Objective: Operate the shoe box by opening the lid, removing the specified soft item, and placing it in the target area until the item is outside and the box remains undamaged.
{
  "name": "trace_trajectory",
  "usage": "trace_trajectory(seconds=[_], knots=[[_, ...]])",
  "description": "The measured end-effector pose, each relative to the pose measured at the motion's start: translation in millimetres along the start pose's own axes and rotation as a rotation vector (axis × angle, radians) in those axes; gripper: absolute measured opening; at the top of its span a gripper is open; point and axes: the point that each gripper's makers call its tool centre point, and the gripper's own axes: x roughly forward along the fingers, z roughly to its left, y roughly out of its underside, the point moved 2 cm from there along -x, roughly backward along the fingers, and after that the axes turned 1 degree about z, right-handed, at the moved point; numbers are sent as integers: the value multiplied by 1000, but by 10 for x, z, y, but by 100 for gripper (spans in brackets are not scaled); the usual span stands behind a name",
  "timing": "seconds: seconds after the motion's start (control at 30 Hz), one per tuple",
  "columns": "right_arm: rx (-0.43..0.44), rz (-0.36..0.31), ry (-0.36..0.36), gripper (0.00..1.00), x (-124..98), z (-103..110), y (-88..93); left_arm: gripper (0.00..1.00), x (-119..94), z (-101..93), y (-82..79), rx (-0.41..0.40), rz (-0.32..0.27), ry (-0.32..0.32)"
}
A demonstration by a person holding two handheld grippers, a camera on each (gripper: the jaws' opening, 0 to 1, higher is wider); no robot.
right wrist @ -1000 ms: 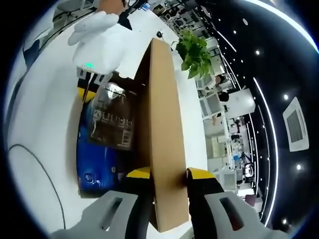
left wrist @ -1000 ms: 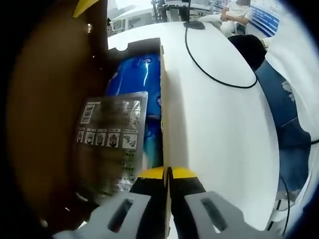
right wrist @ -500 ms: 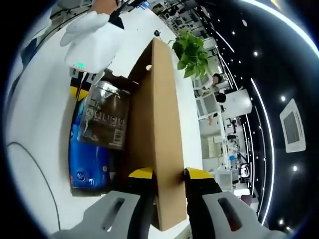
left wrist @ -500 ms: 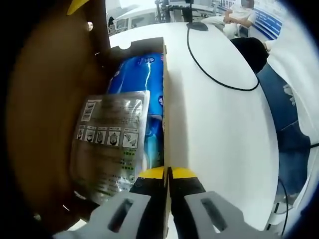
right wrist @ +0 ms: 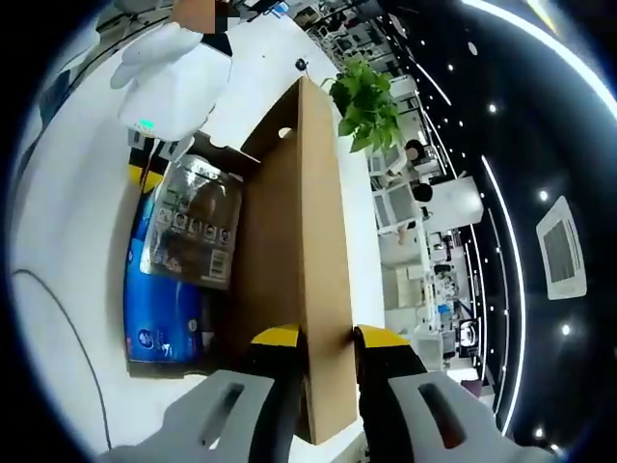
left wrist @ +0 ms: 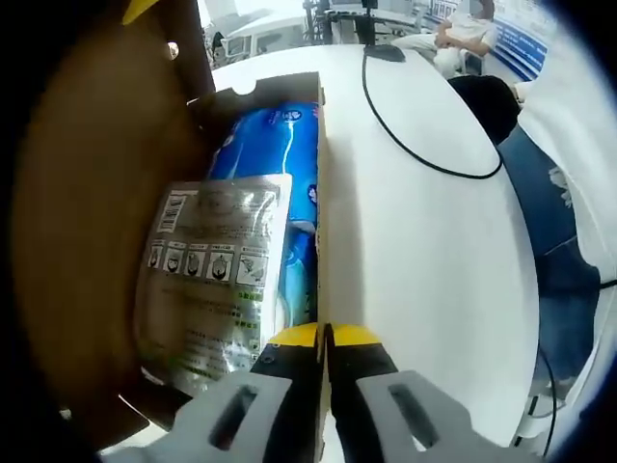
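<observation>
We see the shoe box (left wrist: 319, 174) lying open on the white table (left wrist: 424, 251), its long axis running away from the left gripper (left wrist: 325, 338), whose jaws are pinched onto the box's side wall. Inside lie a blue soft pack (left wrist: 280, 145) and, over it, a silvery pouch (left wrist: 207, 280) (lengthwise too). The right gripper (right wrist: 316, 338) clamps the raised lid (right wrist: 313, 260). Open tabletop spreads beside the box, crossed by a black cable (left wrist: 415, 145).

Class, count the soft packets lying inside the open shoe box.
2: a silver packet lies on top, and a blue packet lies beneath it against the box wall. More may be hidden underneath.
</observation>
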Motion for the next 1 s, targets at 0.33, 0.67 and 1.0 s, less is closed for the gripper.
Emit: trace_trajectory(seconds=[0.33,0.67,1.0], knots=[[-10,3,9,16,67,-106,10,1,1,1,3,-2,-2,3],[-19,2,28,12,121,-182,17,1,7,2,1,-6,-6,8],[-8,1,23,11,175,-236,32,1,10,2,2,-7,-9,10]])
